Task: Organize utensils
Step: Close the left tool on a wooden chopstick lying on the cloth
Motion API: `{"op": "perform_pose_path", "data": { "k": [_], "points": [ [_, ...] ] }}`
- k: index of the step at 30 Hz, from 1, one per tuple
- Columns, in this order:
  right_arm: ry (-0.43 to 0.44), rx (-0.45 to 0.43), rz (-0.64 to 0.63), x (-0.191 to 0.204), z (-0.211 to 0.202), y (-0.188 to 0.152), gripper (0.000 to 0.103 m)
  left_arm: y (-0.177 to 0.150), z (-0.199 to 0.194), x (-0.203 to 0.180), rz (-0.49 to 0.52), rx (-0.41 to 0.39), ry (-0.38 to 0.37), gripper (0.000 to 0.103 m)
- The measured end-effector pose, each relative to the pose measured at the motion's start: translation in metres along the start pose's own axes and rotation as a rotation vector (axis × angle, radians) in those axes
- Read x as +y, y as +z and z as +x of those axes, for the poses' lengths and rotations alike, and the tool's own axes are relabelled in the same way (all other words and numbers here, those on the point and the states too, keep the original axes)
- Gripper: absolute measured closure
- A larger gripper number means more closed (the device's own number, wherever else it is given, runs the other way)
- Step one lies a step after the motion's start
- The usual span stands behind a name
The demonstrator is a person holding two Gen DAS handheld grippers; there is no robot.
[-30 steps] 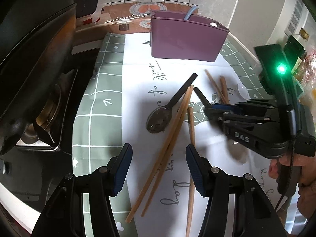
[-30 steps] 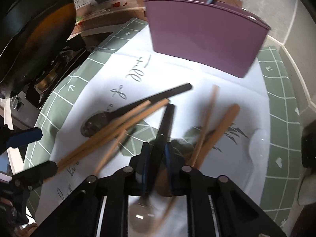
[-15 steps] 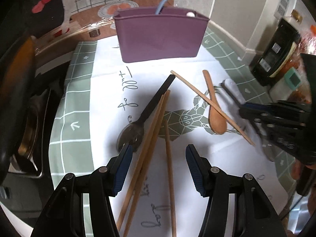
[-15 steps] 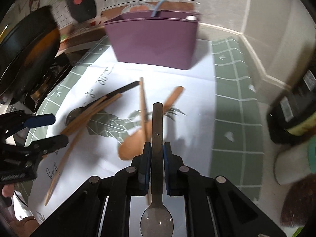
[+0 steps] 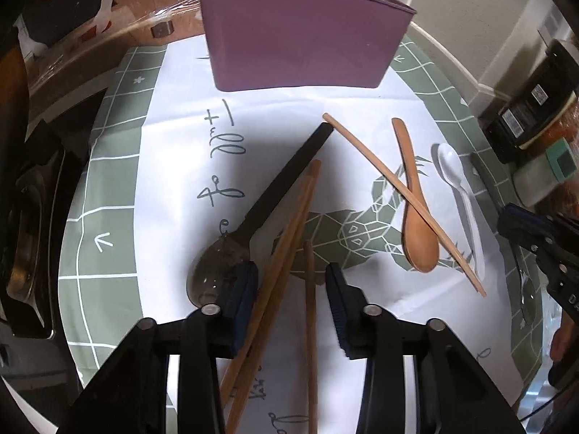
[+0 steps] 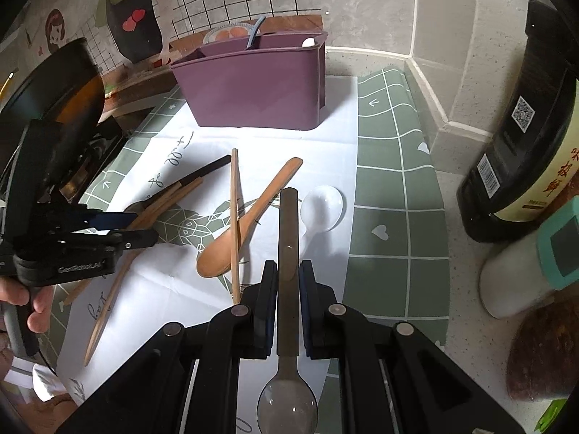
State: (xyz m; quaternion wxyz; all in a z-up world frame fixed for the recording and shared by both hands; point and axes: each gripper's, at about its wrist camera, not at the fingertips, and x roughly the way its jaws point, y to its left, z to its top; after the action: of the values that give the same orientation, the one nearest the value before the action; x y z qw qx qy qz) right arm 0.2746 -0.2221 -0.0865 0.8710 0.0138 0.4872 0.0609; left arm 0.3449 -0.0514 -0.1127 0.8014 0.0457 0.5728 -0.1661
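My left gripper (image 5: 291, 282) points down at the mat, its jaws closing around three wooden chopsticks (image 5: 286, 238) that lie between the pads, which are not pressing on them. A black-handled spoon (image 5: 275, 195) lies just to their left. My right gripper (image 6: 287, 271) is shut on a dark-handled spoon (image 6: 287, 231), lifted above the mat with its bowl toward the camera. On the mat lie a wooden spoon (image 5: 416, 224), one more chopstick (image 5: 398, 195) across it and a white spoon (image 5: 456, 181). The purple utensil holder (image 5: 304, 32) stands at the back.
A stove with a dark pan (image 6: 54, 86) borders the mat on the left. A black bottle (image 6: 517, 115) and a white jar with a teal lid (image 6: 532, 271) stand on the right by the wall. A person's hand (image 6: 32, 307) holds the left gripper.
The left gripper came forward and lower over the chopsticks and its jaws narrowed. The right gripper carried its spoon up and off to the right, uncovering the wooden and white spoons.
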Motion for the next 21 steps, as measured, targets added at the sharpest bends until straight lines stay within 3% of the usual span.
{"op": "perform_pose_path", "data": {
  "k": [7, 15, 18, 21],
  "points": [
    [0.02, 0.006, -0.016, 0.003, 0.006, 0.002, 0.093, -0.002, -0.015, 0.007, -0.026, -0.052, -0.026, 0.094],
    [0.06, 0.039, -0.044, 0.017, 0.022, 0.007, 0.093, -0.007, -0.043, 0.018, -0.045, -0.115, -0.01, 0.097],
    [0.071, 0.048, -0.063, 0.026, 0.028, 0.007, 0.093, -0.009, -0.046, 0.022, -0.054, -0.096, 0.0, 0.097],
    [0.076, 0.057, -0.071, 0.03, 0.033, 0.007, 0.093, -0.011, -0.038, 0.02, -0.05, -0.046, -0.042, 0.095]
  ]
}}
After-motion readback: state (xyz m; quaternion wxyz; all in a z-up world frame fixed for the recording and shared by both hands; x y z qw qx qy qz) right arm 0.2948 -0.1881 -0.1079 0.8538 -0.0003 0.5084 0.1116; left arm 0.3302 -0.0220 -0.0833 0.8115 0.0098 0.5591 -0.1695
